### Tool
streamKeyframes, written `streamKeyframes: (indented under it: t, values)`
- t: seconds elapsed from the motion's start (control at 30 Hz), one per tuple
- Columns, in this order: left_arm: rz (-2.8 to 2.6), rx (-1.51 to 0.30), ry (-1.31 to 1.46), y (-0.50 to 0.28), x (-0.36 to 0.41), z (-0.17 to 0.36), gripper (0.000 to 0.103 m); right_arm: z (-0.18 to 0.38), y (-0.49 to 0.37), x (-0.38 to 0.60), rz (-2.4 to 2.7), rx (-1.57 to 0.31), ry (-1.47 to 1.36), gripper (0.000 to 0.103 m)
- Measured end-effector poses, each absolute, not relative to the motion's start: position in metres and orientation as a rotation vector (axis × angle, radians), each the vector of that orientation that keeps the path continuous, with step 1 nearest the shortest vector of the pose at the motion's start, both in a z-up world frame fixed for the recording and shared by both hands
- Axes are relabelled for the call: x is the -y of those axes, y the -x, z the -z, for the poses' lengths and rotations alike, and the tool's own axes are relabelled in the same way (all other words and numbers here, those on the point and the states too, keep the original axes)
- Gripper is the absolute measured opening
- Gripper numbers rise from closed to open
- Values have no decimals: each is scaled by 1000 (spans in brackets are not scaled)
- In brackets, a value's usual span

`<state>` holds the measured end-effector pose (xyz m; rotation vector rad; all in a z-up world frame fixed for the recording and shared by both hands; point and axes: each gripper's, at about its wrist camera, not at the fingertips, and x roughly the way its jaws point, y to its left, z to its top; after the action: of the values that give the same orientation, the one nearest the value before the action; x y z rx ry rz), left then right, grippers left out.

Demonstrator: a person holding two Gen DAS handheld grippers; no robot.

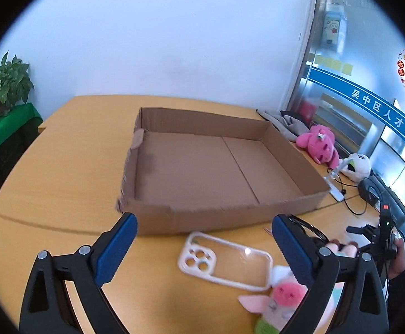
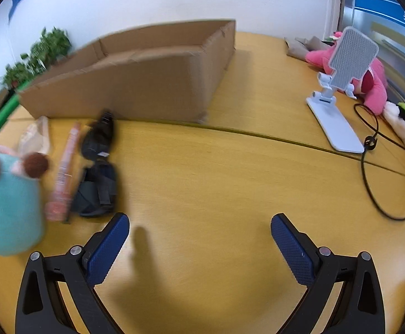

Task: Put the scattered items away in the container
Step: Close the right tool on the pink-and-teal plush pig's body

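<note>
Wooden table (image 1: 49, 167) seen; shallow brown cardboard box (image 1: 202, 164) set mid-table, nothing inside. "吴中区人才服务" read on blue window banner (image 1: 383, 114). Clear white-rimmed phone case (image 1: 227, 261) laid by box's near wall. Left gripper (image 1: 204, 250) and right gripper (image 2: 199, 247) held spread wide, nothing gripped.

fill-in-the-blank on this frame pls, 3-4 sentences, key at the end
1. The cardboard box holds ____ items.
2. The clear phone case lies on the table, ____ the box.
3. Both the left gripper and the right gripper have their jaws ____.
4. The plush beside the white phone stand is ____ in colour.

Missing words: no; outside; open; pink
</note>
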<state>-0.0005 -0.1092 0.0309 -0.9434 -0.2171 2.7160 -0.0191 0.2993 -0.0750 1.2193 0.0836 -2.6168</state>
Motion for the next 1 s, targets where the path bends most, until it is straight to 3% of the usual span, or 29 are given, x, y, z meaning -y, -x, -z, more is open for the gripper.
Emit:
streamKeyframes:
  t: [0.27,0.6,0.9,1.0]
  values:
    - [-2479,373,953,-34,88,-11,98,8,-26,-278,2631,-26,-930,103]
    - [-2346,346,1037,-36,48,18,98,-22,-47,-225,2437,153,-770,103]
    - [-2273,347,1150,-34,35,56,97,23,-46,-158,2374,-139,-948,103]
    - [-2230,371,1180,-31,34,64,97,32,-40,-155,2368,-139,-985,102]
